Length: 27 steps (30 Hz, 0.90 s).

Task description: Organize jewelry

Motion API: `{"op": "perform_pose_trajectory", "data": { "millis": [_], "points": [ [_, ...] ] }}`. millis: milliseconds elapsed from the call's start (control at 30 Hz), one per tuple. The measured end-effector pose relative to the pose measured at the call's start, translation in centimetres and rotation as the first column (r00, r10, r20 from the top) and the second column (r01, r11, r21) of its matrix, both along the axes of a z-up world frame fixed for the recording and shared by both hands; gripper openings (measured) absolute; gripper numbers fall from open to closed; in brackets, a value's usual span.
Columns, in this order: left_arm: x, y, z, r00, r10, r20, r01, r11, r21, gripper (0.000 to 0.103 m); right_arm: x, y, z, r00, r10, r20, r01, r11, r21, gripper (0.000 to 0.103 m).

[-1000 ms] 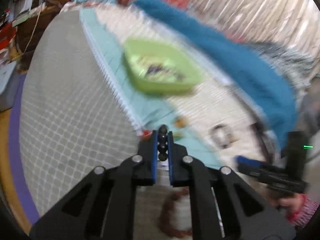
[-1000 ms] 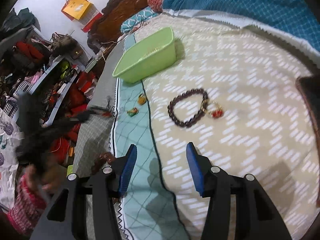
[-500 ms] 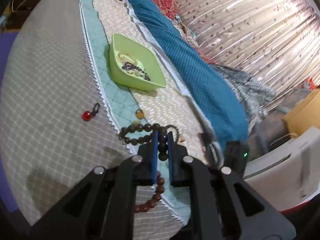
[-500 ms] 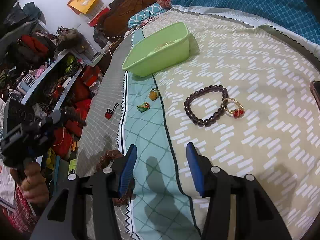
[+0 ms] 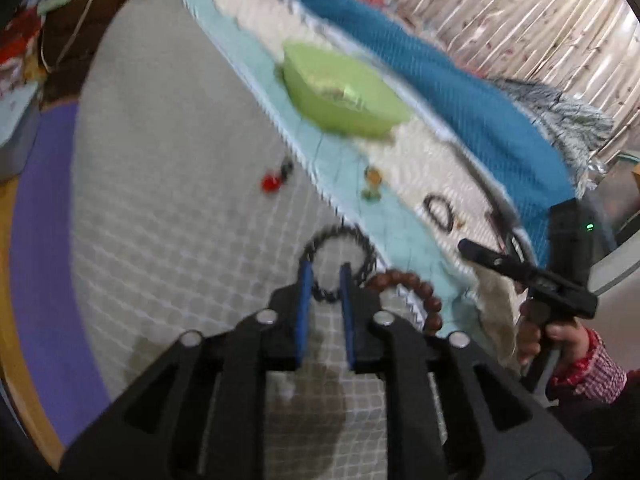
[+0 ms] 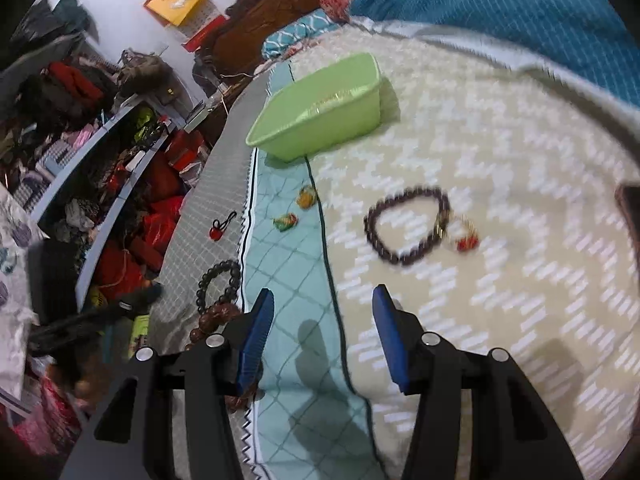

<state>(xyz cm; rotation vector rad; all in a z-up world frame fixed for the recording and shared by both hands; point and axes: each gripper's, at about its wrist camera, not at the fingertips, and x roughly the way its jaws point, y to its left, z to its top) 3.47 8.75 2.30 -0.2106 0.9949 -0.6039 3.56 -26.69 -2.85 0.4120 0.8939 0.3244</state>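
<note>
Just now opening the left tool (image 5: 325, 266), straddling rather than clamping a stretch of the black bead bracelet (image 5: 366, 248) lying on the grey bedcover (image 5: 168, 208), close beside the brown bead bracelet (image 5: 424, 288). Possibly risking snagging a bead on a pad when pulling away, and dragging both strands off the bed's near edge. Holding the right tool (image 6: 323, 294) apart and empty. Farther off, leaving the green tub (image 6: 332, 132) well apart from both bracelets, so risking spilling beads on a long carry.
</note>
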Motion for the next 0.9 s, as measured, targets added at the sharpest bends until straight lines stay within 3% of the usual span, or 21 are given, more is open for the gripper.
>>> {"op": "perform_pose_trajectory", "data": {
  "millis": [133,233,267,300,333,467,500,567,633,667,767,900],
  "points": [
    [2.7,0.2,0.7,0.997,0.061,0.043,-0.064,0.996,0.061,0.022,2.0,2.0,0.9,0.997,0.074,0.025,-0.072,0.995,-0.069,0.011],
    [5.0,-1.9,0.2,0.996,0.045,0.08,-0.054,0.992,0.116,0.022,4.2,4.0,1.1,0.993,0.114,0.04,-0.109,0.987,-0.123,0.008],
    [5.5,-2.3,-0.3,0.996,0.037,0.086,-0.049,0.989,0.139,0.027,5.2,4.8,0.9,0.992,0.125,0.032,-0.119,0.984,-0.131,0.008],
    [6.1,-2.7,-0.8,0.996,0.028,0.087,-0.043,0.985,0.168,0.04,5.9,5.1,0.7,0.991,0.131,0.024,-0.127,0.983,-0.129,0.008],
    [6.8,-3.6,-1.6,0.996,0.017,0.084,-0.034,0.979,0.203,0.043,6.7,5.6,0.6,0.99,0.14,0.014,-0.137,0.982,-0.131,0.008],
    [8.4,-4.3,-4.1,0.999,-0.019,0.049,0.006,0.969,0.248,0.043,9.6,7.7,-1.0,0.985,0.169,-0.043,-0.174,0.968,-0.182,0.006],
    [8.6,-4.4,-4.8,0.999,-0.018,0.043,0.006,0.967,0.253,0.042,10.1,8.1,-1.6,0.983,0.175,-0.057,-0.183,0.964,-0.191,0.001],
    [8.7,-4.3,-5.5,0.998,-0.003,0.064,-0.014,0.964,0.265,0.031,10.7,8.4,-2.7,0.985,0.164,-0.059,-0.173,0.964,-0.204,0.0],
    [8.7,-3.5,-5.5,0.998,0.032,0.055,-0.044,0.971,0.234,0.016,10.9,8.0,-3.0,0.987,0.153,-0.043,-0.158,0.971,-0.177,0.0],
    [8.7,-2.9,-5.3,0.998,0.052,0.028,-0.056,0.978,0.199,0.014,10.8,7.8,-3.0,0.988,0.15,-0.039,-0.154,0.974,-0.165,0.0],
    [7.4,-2.0,-4.3,0.998,0.06,-0.003,-0.059,0.993,0.104,0.014,9.3,7.5,-2.2,0.986,0.164,-0.031,-0.166,0.978,-0.13,0.0],
    [5.7,-2.8,-2.4,1.0,-0.023,-0.013,0.023,0.999,-0.028,0.014,7.1,6.2,-1.7,0.976,0.211,-0.047,-0.212,0.977,-0.025,0.0]
  ]
}}
